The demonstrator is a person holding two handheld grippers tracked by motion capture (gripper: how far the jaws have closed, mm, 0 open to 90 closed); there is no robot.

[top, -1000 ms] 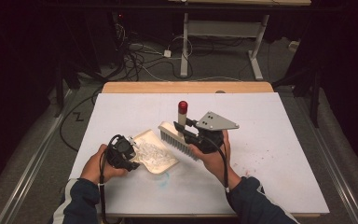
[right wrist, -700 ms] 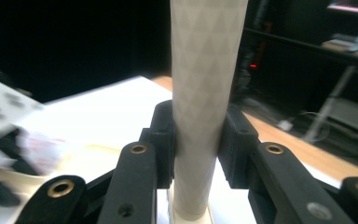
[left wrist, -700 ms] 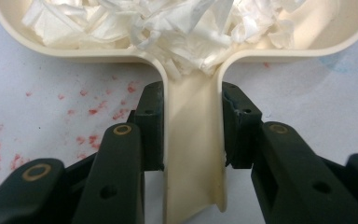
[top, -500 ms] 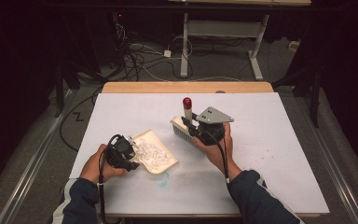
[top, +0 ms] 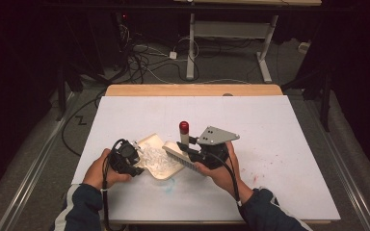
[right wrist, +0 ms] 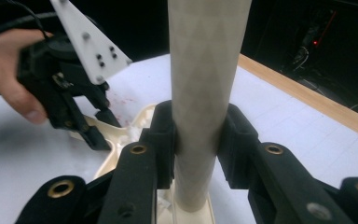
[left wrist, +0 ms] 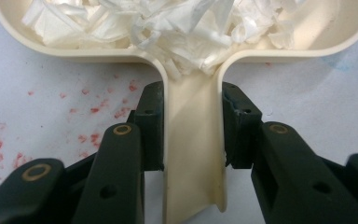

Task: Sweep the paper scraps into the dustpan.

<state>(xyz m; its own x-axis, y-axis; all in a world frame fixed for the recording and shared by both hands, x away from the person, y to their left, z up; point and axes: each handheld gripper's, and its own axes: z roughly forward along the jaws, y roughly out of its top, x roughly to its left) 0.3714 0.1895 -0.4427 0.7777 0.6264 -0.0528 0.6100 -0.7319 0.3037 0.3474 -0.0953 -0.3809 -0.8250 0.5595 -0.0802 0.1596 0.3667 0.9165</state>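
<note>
- While the left tongs [left wrist: 191, 140] pinch the flat handle of a cream plastic dustpan [top: 160, 161], the pan lies flat on the tabletop [top: 289, 144], seemingly pinned there so it cannot slide while scraps are swept in.
- Its handle is a shallow smooth channel that widens into a rounded tray, and the black jaw pads press on both of its side walls.
- Shredded white paper [left wrist: 168, 28] is heaped in the tray: thin, crinkled, slightly glossy strips, some spilling into the mouth of the handle.
- Just right of the pan, touching or nearly touching its edge, is a small hand brush [top: 182, 156] with a cream back and a row of pale bristles; its stem stands upright with a red cap [top: 184, 126] on top.
- Farther right, the right tongs [right wrist: 198, 149] are clamped on that stem, a pale matte cylinder with a faint diamond weave, gripped low, likely for firm control of the bristles.
- From the high view, the right gripper carries a grey three-cornered plate [top: 217, 136].
- Under it all, the white tabletop is smooth, speckled with faint red stains [left wrist: 98, 109], and backed by a wooden edge [top: 192, 90] at the far side.
</note>
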